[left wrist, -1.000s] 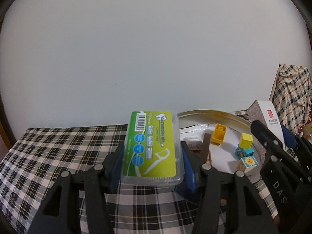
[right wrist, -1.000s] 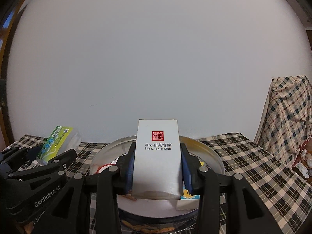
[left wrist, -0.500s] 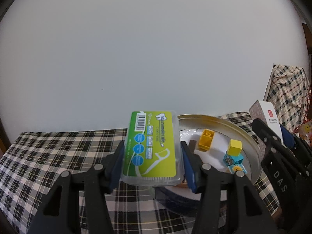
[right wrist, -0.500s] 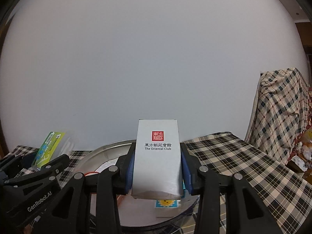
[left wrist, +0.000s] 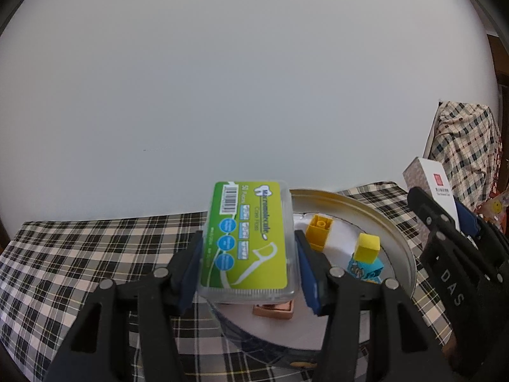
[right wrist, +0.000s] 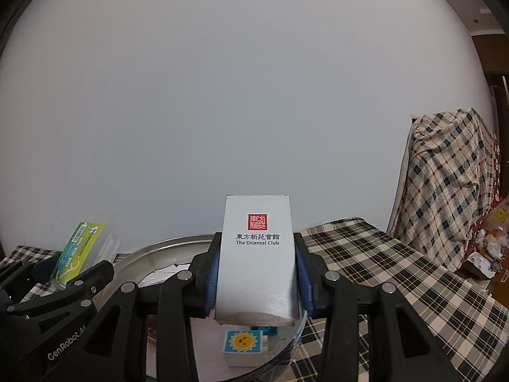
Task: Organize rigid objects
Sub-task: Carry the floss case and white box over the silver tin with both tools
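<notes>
My left gripper (left wrist: 249,265) is shut on a clear floss-pick box with a green label (left wrist: 249,234), held above the near left rim of a round metal tray (left wrist: 394,238). My right gripper (right wrist: 256,278) is shut on a white carton printed "The Oriental Club" (right wrist: 257,254), held upright over the same tray (right wrist: 165,245). In the tray sit a yellow brick (left wrist: 319,232), a small yellow cube (left wrist: 367,246) on a blue picture block (left wrist: 366,269), a copper-coloured square piece (left wrist: 273,310) and a sunflower block (right wrist: 243,342). Each gripper appears in the other's view, the right one (left wrist: 451,222) and the left one (right wrist: 73,264).
A black-and-white checked cloth (left wrist: 79,254) covers the table. Behind it is a plain pale wall. At the right, a checked cloth drapes over furniture (right wrist: 451,184), with small clutter (right wrist: 490,248) beside it.
Both grippers have travelled sideways with their boxes. The tray and its blocks now sit lower and nearer in both views, and more of the tabletop shows to the right of the white carton.
</notes>
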The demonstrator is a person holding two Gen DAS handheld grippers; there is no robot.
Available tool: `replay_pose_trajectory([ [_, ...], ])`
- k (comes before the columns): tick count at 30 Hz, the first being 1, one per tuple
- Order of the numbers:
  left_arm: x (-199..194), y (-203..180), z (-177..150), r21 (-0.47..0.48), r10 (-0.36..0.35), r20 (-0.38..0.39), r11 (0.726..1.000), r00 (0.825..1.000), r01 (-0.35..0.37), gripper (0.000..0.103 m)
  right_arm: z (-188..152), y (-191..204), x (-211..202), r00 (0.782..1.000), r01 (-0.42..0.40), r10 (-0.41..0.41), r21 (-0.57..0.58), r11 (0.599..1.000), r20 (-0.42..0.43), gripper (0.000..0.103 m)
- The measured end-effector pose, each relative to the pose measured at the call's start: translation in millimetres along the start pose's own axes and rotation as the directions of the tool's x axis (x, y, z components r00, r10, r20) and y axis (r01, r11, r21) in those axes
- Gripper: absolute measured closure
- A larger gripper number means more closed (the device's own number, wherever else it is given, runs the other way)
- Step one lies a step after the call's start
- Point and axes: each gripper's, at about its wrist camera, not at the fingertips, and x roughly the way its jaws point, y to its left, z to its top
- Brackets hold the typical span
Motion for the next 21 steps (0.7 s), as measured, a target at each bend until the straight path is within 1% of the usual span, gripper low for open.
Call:
replay_pose_trajectory([
  [15, 16.6, -11.7, 1.2, -0.005, -0.023, -0.031, 1.000, 0.999, 0.023, 0.050, 6.4, -13.3, 25.7, 0.999, 0.040, -0.040, -0.002, 0.999, -0.020, 0.059],
  [21, 25.8, -13.6, 0.4, 0.001, -0.026, -0.060, 1.000, 0.998, 0.027, 0.050, 8.4, -16.5, 44.0, 0.998, 0.041, -0.040, 0.008, 0.999, -0.053, 0.059],
])
